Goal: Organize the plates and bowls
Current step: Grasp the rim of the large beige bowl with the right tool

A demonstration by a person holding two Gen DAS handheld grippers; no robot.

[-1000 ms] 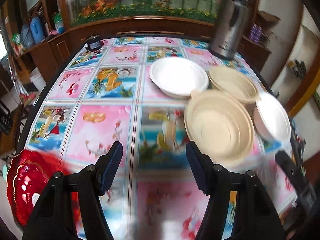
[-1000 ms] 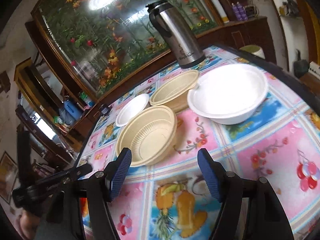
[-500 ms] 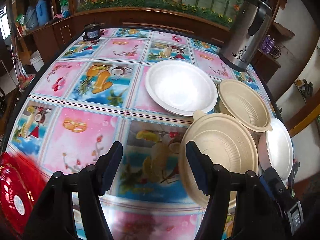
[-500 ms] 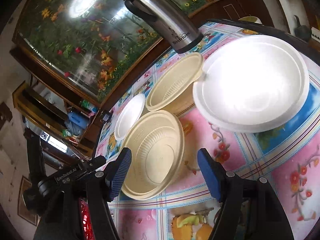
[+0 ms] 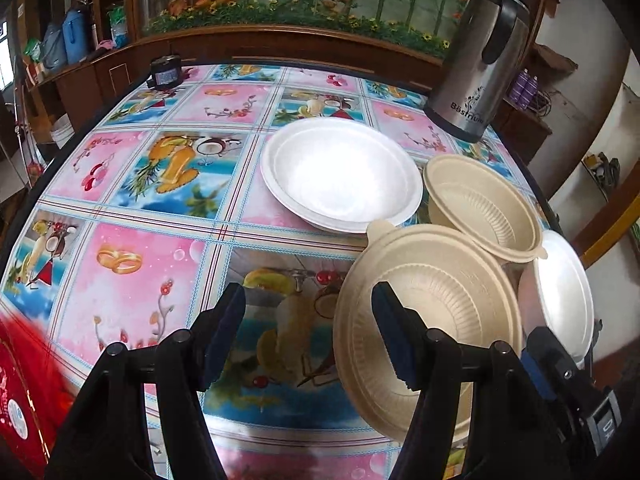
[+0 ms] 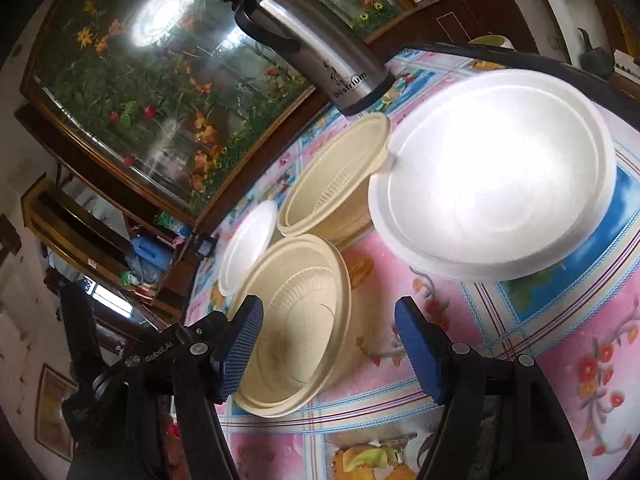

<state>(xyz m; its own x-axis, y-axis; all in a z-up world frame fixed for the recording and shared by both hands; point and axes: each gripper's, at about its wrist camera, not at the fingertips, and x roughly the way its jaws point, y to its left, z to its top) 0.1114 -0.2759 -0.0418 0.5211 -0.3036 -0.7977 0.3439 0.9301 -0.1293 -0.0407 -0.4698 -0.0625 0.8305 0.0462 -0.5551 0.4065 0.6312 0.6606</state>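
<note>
Both grippers are held wide open with nothing gripped. The left gripper is seen beside the near beige bowl; the right gripper is opposite it. Beyond that bowl are found a white plate, a second beige bowl, and what seems a white bowl, partly hidden.

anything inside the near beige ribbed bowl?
Nothing visible: the near beige ribbed bowl shows only its bare ribbed wall and flat bottom. The left gripper, open, has one blue pad in front of the bowl, covering part of the interior.

Both grippers' fingers spread, empty
</note>
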